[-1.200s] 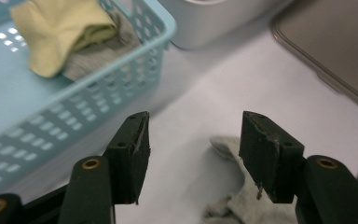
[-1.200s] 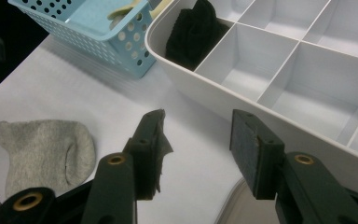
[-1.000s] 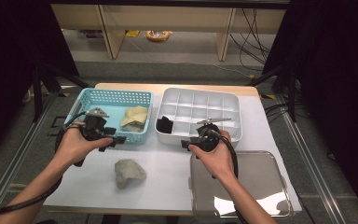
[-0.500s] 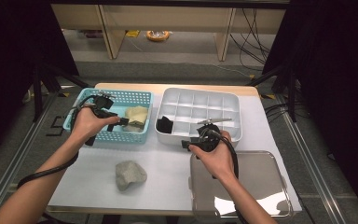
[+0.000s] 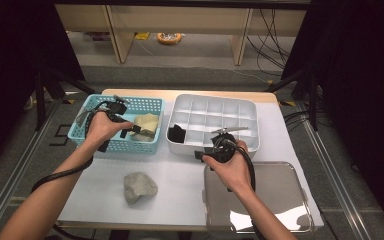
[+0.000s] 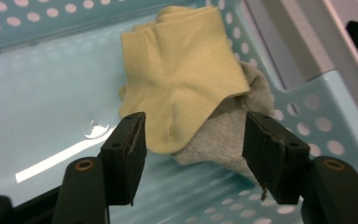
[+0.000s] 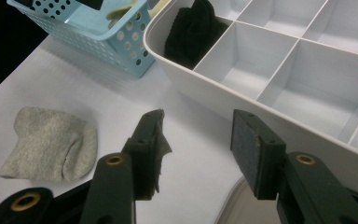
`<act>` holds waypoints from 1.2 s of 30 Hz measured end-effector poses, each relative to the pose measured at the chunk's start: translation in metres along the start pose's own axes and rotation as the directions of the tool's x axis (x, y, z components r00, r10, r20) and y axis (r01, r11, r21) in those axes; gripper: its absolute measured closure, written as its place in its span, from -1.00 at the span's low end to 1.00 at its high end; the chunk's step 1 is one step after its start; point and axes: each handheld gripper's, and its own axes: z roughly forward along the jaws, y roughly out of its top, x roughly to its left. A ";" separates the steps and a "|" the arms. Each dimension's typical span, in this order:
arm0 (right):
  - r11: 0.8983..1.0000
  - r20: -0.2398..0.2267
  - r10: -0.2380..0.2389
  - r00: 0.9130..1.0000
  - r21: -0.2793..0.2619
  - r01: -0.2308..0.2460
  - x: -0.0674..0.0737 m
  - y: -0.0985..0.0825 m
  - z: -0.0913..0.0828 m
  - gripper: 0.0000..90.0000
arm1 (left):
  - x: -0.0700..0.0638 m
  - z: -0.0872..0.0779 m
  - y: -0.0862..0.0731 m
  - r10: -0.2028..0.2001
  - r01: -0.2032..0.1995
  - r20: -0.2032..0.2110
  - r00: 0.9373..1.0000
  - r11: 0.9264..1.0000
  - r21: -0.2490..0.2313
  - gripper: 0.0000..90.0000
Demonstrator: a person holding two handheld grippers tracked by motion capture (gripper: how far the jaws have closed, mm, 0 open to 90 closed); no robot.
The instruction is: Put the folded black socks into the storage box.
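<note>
Your left gripper point(image 6: 191, 154) hung with jaws spread and empty over the yellow sock point(image 6: 182, 79) in the blue basket point(image 6: 37, 88). It looked light, limp; pinching its bunched near fold seemed safest.

Table point(image 5: 180, 192): white-topped, wooden strip along the far edge.
Basket point(image 5: 156, 107): light blue, perforated walls, far left on the table.
Divided tray point(image 5: 254, 125): white, many compartments, far right, just beside the basket.
Metal tray point(image 5: 290, 200): shiny, rounded corners, near right corner, its far edge near the divided tray's near wall.
Grey sock point(image 5: 139, 187): bunched, bare on the table top, near left of centre, well apart from the basket, left of the metal tray.
</note>
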 end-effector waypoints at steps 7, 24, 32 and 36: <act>1.000 0.005 0.002 1.000 0.000 -0.002 0.000 0.000 0.000 0.21 | -0.002 0.009 -0.002 -0.025 0.024 0.007 1.000 0.999 0.040 -0.09; 0.999 -0.003 -0.028 1.000 -0.019 0.027 -0.002 0.000 0.001 0.20 | -0.004 0.022 0.000 -0.022 0.021 0.007 1.000 0.993 0.120 -0.07; 1.000 0.000 -0.005 1.000 -0.005 0.005 0.000 0.000 0.000 0.20 | -0.003 0.022 0.000 -0.026 0.025 0.006 1.000 0.992 0.120 -0.10; 1.000 0.000 0.003 1.000 -0.005 -0.003 0.000 0.000 0.000 0.20 | -0.006 0.019 -0.002 -0.022 0.021 0.010 1.000 0.992 0.126 -0.08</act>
